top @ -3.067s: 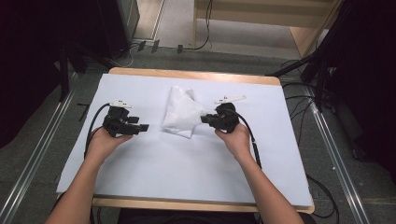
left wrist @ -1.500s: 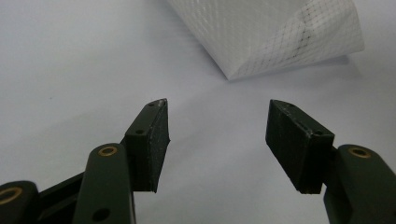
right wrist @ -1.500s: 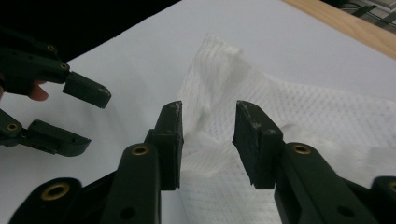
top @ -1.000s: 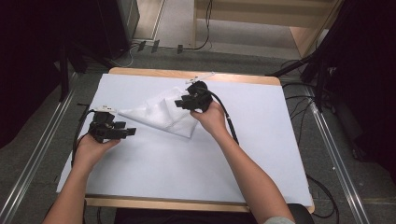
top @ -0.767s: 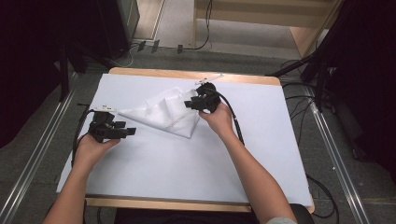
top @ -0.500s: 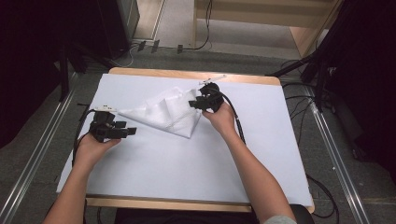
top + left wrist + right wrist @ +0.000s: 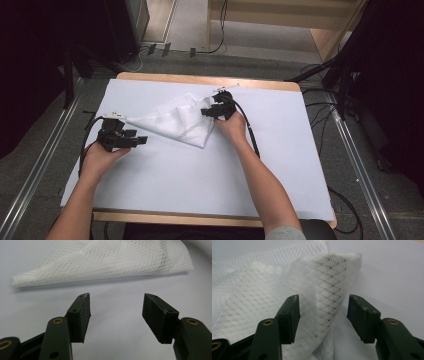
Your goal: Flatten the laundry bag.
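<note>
White paper (image 7: 165, 185) covers the wooden table (image 7: 200, 79), and on it, toward the far middle, lies a white mesh cloth (image 7: 175, 122), spread in a rough triangle with one pointed corner reaching out to the left.

At the cloth's right end sits the right gripper (image 7: 210, 111), its jaws standing wide apart. In the right gripper view a raised fold of the mesh cloth (image 7: 324, 290) rises in the gap between the two pads (image 7: 292, 315); the fold lies close to the left pad, though whether it touches cannot be told, and it is not pinched. The right forearm runs from the near edge up across the table, the hand wrapped round the gripper body.

Near the cloth's pointed left corner rests the left gripper (image 7: 134, 141), jaws also wide apart and holding nothing. In the left gripper view the mesh cloth (image 7: 105, 262) lies ahead of the pads (image 7: 82, 315), apart from them, with bare paper between. The left hand (image 7: 102, 152) grips it low over the paper.
</note>
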The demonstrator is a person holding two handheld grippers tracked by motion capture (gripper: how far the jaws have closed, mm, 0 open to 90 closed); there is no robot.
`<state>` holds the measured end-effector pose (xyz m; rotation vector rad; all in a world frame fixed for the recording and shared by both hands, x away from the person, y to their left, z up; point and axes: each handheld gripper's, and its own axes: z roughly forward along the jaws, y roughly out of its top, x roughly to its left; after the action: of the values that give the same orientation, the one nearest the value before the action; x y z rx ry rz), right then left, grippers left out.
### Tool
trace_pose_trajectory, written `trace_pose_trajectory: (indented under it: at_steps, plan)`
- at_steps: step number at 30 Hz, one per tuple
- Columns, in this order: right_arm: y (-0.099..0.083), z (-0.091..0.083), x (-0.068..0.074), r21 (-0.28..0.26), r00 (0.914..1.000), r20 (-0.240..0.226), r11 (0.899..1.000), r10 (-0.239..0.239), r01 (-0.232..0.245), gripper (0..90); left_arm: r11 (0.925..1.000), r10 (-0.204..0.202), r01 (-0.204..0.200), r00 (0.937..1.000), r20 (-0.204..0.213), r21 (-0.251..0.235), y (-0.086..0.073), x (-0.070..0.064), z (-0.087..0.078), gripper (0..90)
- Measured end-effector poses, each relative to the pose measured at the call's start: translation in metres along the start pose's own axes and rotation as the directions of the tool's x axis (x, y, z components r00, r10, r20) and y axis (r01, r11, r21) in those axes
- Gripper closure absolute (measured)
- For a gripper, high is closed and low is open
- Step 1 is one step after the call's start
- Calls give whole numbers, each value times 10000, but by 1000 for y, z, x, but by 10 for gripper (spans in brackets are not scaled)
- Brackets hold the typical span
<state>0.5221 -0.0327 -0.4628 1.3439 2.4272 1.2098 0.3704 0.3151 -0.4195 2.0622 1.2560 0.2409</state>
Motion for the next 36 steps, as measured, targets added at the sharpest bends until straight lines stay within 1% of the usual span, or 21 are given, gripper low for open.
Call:
trace_pose_trajectory:
  at_steps: [2,5,8,9,12,13,15,16,17,18,21,23,25,26,27,29,31,32,34,35,36]
  plan:
    - [-1,3,1,122,9999,-49,9998,-132,132,594,10000,-20,20,10000,0,2,0,0,0,402]
    - [-2,4,6,165,9988,64,9987,-489,488,751,10000,-10,10,10000,-14,8,0,1,0,402]
    - [1,0,12,64,9971,84,9971,-755,754,843,10000,-21,21,10000,2,-3,0,1,-1,402]
    - [3,-3,13,4,9968,88,9969,-789,789,853,10000,-27,27,10000,1,-4,0,1,-1,402]
    - [5,-9,14,-154,9975,-46,9974,-708,707,856,10000,-16,16,10000,2,12,0,2,-1,402]
    - [7,-16,17,-216,9971,-81,9970,-750,748,856,10000,-31,31,10000,8,15,0,2,-1,402]
    - [9,-24,19,-293,9964,-164,9962,-831,826,855,10000,-59,59,10000,6,17,0,1,-2,403]
    - [9,-24,19,-293,9964,-164,9962,-831,826,855,10000,-59,59,10000,6,17,0,1,-2,403]
    - [11,-32,23,-380,9953,-249,9950,-933,923,855,10000,-71,71,10000,-26,-27,0,1,-2,403]
    - [12,-35,25,-413,9952,-303,9949,-928,915,855,10000,-87,87,10000,-15,-37,0,1,-2,403]
    - [14,-47,32,-621,9907,-509,9904,-1264,1232,855,9999,-123,123,9999,-10,-103,0,1,-3,403]
    - [13,-53,38,-758,9881,-672,9882,-1384,1332,854,9997,-189,189,9998,34,-167,0,2,-4,402]
    - [11,-58,45,-851,9840,-829,9849,-1577,1507,854,9996,-235,236,9997,58,-162,0,3,-5,404]
    - [11,-58,45,-851,9840,-829,9849,-1577,1507,854,9993,-300,300,9995,36,-205,0,3,-6,404]
    - [7,-63,52,-943,9786,-999,9808,-1799,1707,854,9990,-387,387,9992,26,-232,0,4,-7,405]
    - [6,-65,55,-956,9779,-1043,9805,-1812,1715,854,9988,-425,426,9991,37,-240,0,5,-8,407]
    - [-1,-70,63,-1081,9719,-1260,9766,-1987,1857,854,9984,-486,487,9988,33,-293,1,6,-10,410]
    - [-2,-71,64,-1090,9705,-1319,9761,-2019,1882,854,9985,-474,474,9989,-2,-262,1,6,-11,411]
    - [-4,-72,66,-1093,9707,-1360,9768,-1982,1841,854,9983,-514,514,9987,11,-277,1,7,-11,412]
    - [-9,-74,69,-1140,9677,-1491,9756,-2035,1876,854,9981,-540,539,9985,-8,-306,1,7,-12,413]
    - [-9,-74,69,-1140,9677,-1491,9756,-2035,1876,854,9981,-540,539,9985,-8,-306,1,7,-12,413]
